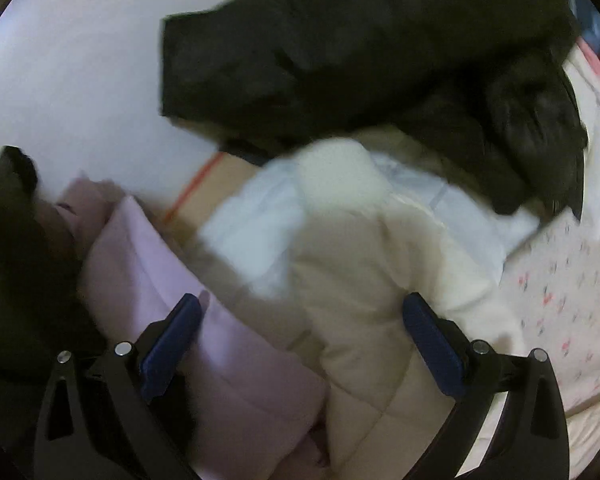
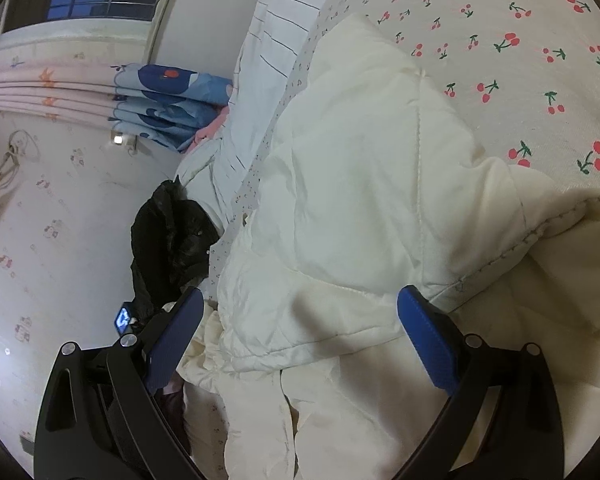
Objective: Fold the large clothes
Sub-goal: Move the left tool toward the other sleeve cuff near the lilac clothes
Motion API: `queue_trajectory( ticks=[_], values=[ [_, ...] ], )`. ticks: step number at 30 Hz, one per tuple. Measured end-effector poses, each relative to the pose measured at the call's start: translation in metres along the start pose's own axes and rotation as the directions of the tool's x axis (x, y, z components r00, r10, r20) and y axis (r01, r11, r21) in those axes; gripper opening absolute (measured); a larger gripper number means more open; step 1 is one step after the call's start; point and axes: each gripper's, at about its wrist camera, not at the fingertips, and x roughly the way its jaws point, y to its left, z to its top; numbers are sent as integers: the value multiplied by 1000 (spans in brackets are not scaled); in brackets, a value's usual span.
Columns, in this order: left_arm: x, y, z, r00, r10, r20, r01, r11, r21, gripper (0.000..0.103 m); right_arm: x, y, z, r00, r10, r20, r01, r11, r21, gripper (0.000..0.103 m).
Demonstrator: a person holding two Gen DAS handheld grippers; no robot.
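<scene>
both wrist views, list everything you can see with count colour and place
cream quilted jacket: one, cream, on the bed
cherry-print sheet: one, white with red cherries, under the jacket
black garment: one, black, beyond the cream jacket in the left view
pink padded garment: one, pale pink, beside the cream one
striped bedding: one, white with thin dark lines, at the bed's edge
blue patterned fabric: one, folded, by the wall
left gripper: blue fingers, open
right gripper: open

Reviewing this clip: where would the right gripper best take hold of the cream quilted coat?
Probably the stitched hem edge of the cream quilted coat, approached from the near side. It is a thin raised fold just ahead of the open right gripper, unlike the puffy middle.
</scene>
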Motion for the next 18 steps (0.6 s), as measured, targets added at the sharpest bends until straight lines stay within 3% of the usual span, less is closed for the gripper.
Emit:
queue_trajectory(
  ticks=[1, 3, 4, 5, 6, 7, 9, 10, 12, 14, 16, 17, 18],
  values=[
    [-5, -1, -5, 1000, -19, 24, 19, 1000, 7, 91, 0, 0, 0, 1000, 1, 1, -1, 1000, 1, 94],
    [-15, 1, -16, 984, -161, 75, 160, 987, 10, 51, -1, -1, -1, 1000, 3, 2, -3, 1000, 2, 94],
    [-22, 6, -17, 975, -195, 103, 196, 981, 0, 46, -1, 0, -1, 1000, 2, 2, -2, 1000, 1, 94],
    [-35, 13, -24, 938, -305, 167, 309, 951, -3, 16, 0, 0, -1, 1000, 1, 2, -1, 1000, 0, 94],
    [-43, 19, -29, 907, -378, 185, 386, 922, -12, 4, 0, 0, -1, 1000, -3, 1, 3, 1000, -2, 94],
    [-51, 26, -34, 874, -438, 212, 453, 891, -26, 4, 0, 1, -1, 1000, -6, 0, 6, 1000, -6, 94],
    [-78, 37, -49, 756, -584, 295, 614, 789, -11, 2, 0, 2, 0, 1000, -10, -3, 10, 1000, -10, 94],
    [-89, 40, -55, 722, -612, 322, 646, 763, 1, 2, 0, 1, 0, 1000, -9, -5, 8, 1000, -8, 94],
    [-116, 44, -68, 660, -659, 360, 693, 720, 46, 2, 0, -1, 1, 1000, -4, -9, 4, 1000, 1, 94],
    [-141, 45, -79, 619, -682, 391, 716, 694, 78, 2, -1, -2, 1, 1000, -4, -10, 4, 1000, 6, 94],
    [-161, 50, -87, 563, -718, 410, 762, 642, 77, 2, -2, 4, 0, 1000, -28, 1, 28, 999, -16, 94],
    [-170, 52, -87, 548, -723, 420, 773, 630, 77, 2, -4, 10, -1, 999, -45, 12, 45, 998, -45, 94],
    [-180, 58, -87, 521, -735, 435, 791, 607, 77, 2, -5, 17, -3, 998, -60, 21, 61, 995, -79, 94]
  ],
)
